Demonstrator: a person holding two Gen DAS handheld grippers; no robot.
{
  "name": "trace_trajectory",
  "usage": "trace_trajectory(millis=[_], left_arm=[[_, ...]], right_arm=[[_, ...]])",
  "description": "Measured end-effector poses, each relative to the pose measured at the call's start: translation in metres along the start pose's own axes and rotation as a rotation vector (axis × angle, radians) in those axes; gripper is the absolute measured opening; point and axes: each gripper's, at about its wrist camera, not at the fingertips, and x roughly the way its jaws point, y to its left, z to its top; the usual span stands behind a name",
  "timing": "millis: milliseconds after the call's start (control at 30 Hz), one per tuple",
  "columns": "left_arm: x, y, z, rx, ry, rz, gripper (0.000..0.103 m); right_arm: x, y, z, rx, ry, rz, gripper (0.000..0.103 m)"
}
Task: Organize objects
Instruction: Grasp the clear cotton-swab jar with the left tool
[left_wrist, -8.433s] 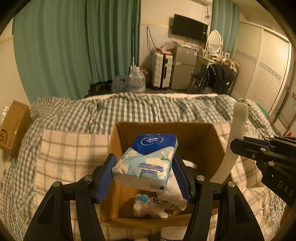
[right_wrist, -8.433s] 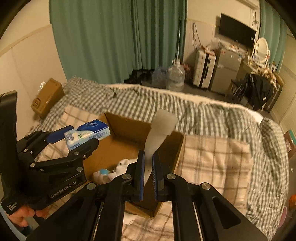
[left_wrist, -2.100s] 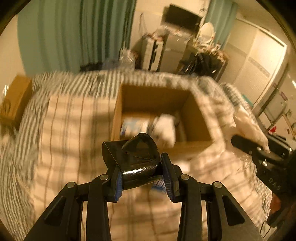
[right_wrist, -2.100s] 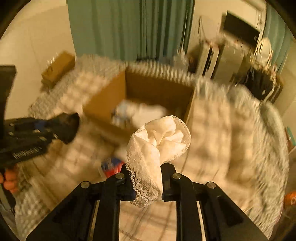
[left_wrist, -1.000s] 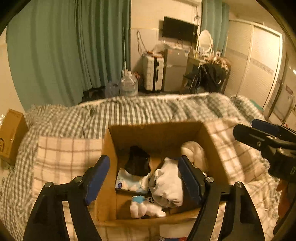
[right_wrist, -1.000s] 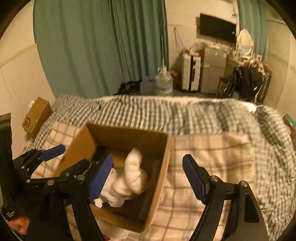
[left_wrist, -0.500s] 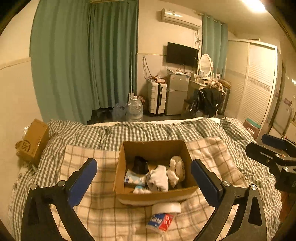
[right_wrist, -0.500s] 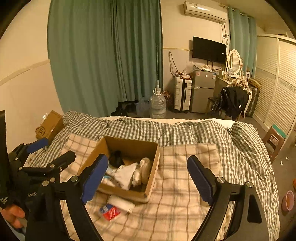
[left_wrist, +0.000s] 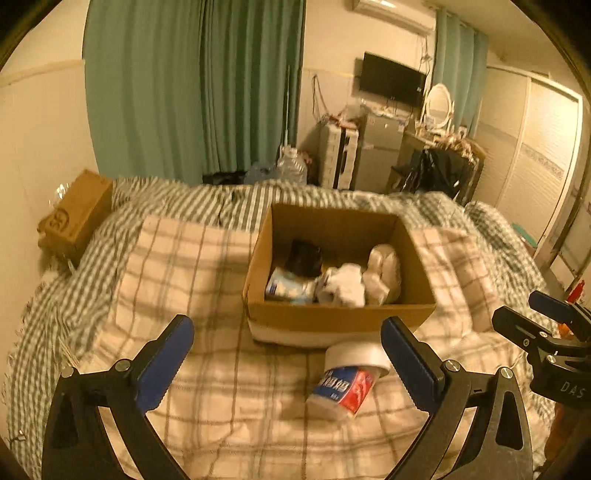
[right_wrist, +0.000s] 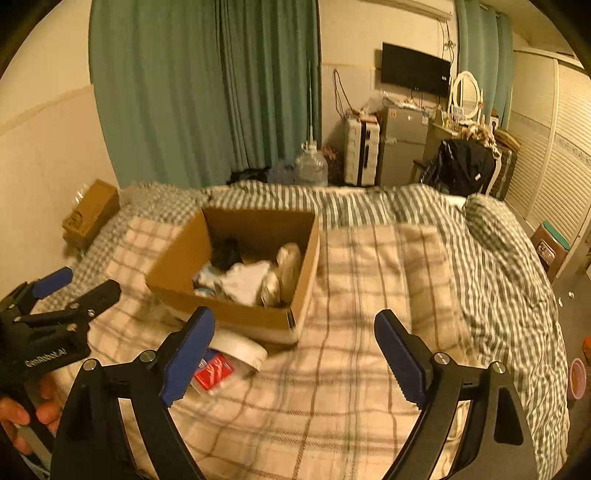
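Observation:
An open cardboard box sits on the plaid blanket; it also shows in the right wrist view. It holds a tissue pack, a black item, white cloth and a pale lacy bundle. A white-lidded jar with a red and blue label lies on its side just in front of the box, and shows in the right wrist view. My left gripper is open and empty above the blanket. My right gripper is open and empty.
The plaid blanket covers a bed with a green checked duvet. A small brown carton lies at the bed's left edge by the wall. Green curtains, a water jug, suitcases and wardrobe doors stand beyond.
Both grippers have let go of their items into the box, opened wide and pulled back. Now they sit lower and closer to the box and jar than half a second ago.

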Motion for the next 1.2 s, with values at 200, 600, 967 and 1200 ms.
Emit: trace_trajectory(millis=[200,600,967,1200], left_arm=[[0.041,-0.006,-0.026,0.013,0.117,-0.006,0.103],[0.102,-0.046,-0.073,0.132,0.347,-0.109,0.103],[0.134,-0.059,-0.085,0.176,0.459,-0.207,0.074],[0.098,-0.057,-0.09,0.195,0.473,-0.208,0.073]], right_arm=[[0.034,-0.01,-0.019,0.048,0.066,-0.025,0.088],[0.085,-0.023,-0.044,0.118,0.193,-0.009,0.088],[0.097,-0.024,-0.051,0.139,0.235,-0.006,0.088],[0.084,-0.023,-0.048,0.14,0.223,-0.025,0.088]])
